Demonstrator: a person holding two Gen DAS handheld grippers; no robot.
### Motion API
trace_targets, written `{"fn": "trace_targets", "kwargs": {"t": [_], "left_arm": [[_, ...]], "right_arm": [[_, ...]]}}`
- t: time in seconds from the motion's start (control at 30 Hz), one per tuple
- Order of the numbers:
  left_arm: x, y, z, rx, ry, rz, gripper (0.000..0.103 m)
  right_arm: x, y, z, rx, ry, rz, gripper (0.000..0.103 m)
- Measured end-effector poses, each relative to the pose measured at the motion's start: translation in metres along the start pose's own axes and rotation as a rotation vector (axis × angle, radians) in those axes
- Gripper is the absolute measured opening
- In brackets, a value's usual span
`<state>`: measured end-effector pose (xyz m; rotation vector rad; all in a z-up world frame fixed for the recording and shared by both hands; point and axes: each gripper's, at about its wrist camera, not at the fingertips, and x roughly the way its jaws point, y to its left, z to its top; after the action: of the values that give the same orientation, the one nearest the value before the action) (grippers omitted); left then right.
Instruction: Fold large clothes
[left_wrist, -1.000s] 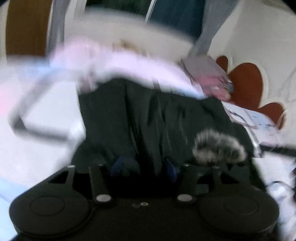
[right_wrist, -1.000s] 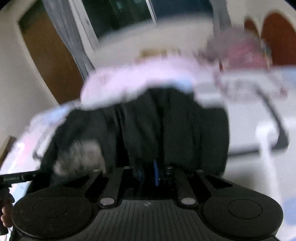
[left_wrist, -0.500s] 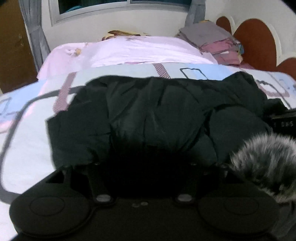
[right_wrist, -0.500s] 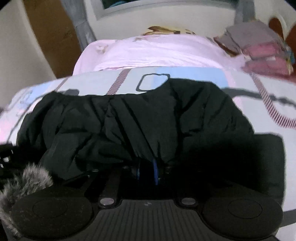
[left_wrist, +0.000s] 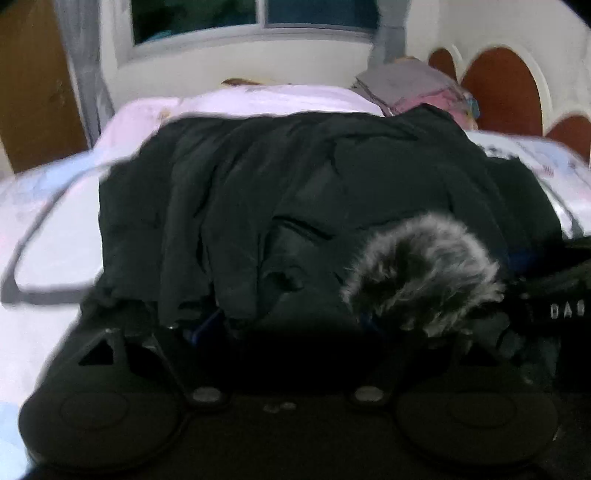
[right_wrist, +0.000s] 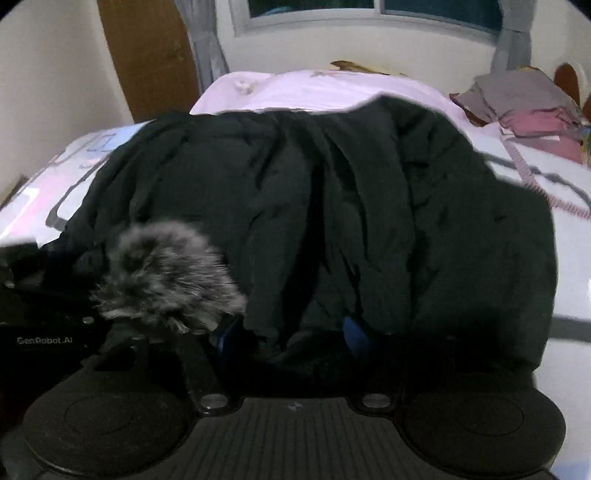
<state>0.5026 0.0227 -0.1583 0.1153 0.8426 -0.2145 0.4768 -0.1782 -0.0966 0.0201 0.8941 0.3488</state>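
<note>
A large black padded jacket (left_wrist: 295, 192) with a grey fur hood trim (left_wrist: 421, 273) lies spread on the bed; it also shows in the right wrist view (right_wrist: 332, 206), with the fur trim (right_wrist: 166, 273) at left. My left gripper (left_wrist: 291, 325) has its blue pads wide apart, with jacket fabric draped over and between them. My right gripper (right_wrist: 291, 339) also has its blue pads spread apart, with a fold of jacket hanging between them. Both grippers sit at the jacket's near edge, side by side.
The bed (right_wrist: 576, 236) has a white, pink and blue patterned cover. A pink pillow (right_wrist: 314, 88) lies at the far side. A stack of folded clothes (right_wrist: 524, 107) sits far right. A window, curtains and a brown door are behind.
The right gripper's pads were close together on the jacket; now they are spread apart. The jacket has settled on the bed and both cameras sit slightly higher.
</note>
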Motion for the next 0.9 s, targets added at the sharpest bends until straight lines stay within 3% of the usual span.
{"fn": "trace_targets", "kwargs": {"t": [0.07,0.13,0.17,0.27,0.4,0.5,0.67,0.8,0.9], "left_arm": [[-0.009,-0.003,0.003,0.049,0.006,0.008,0.078],[-0.034,0.002,0.006,0.051,-0.036,-0.012,0.075],[-0.044,0.004,0.005,0.072,-0.058,-0.006,0.081],[-0.030,0.009,-0.001,0.127,0.019,-0.007,0.083],[-0.059,0.010,0.000,0.133,-0.070,0.012,0.077],[-0.090,0.019,-0.017,0.115,-0.113,0.004,0.078],[-0.135,0.039,-0.064,0.074,-0.110,0.053,0.078],[-0.174,0.065,-0.106,0.008,-0.107,0.056,0.078],[-0.194,0.078,-0.137,0.003,-0.079,0.074,0.078]], "right_arm": [[-0.011,0.001,-0.001,-0.009,-0.001,0.007,0.060],[-0.031,-0.009,-0.002,-0.001,-0.029,0.024,0.060],[-0.038,-0.011,-0.005,-0.025,-0.032,0.011,0.060],[-0.031,-0.027,-0.004,0.033,0.016,0.053,0.060],[-0.073,-0.055,0.006,0.197,-0.135,0.116,0.060],[-0.106,-0.074,0.001,0.239,-0.189,0.057,0.060],[-0.166,-0.074,-0.042,0.270,-0.206,0.027,0.060],[-0.187,-0.054,-0.087,0.250,-0.162,-0.009,0.060],[-0.200,-0.047,-0.125,0.308,-0.147,0.004,0.060]]}}
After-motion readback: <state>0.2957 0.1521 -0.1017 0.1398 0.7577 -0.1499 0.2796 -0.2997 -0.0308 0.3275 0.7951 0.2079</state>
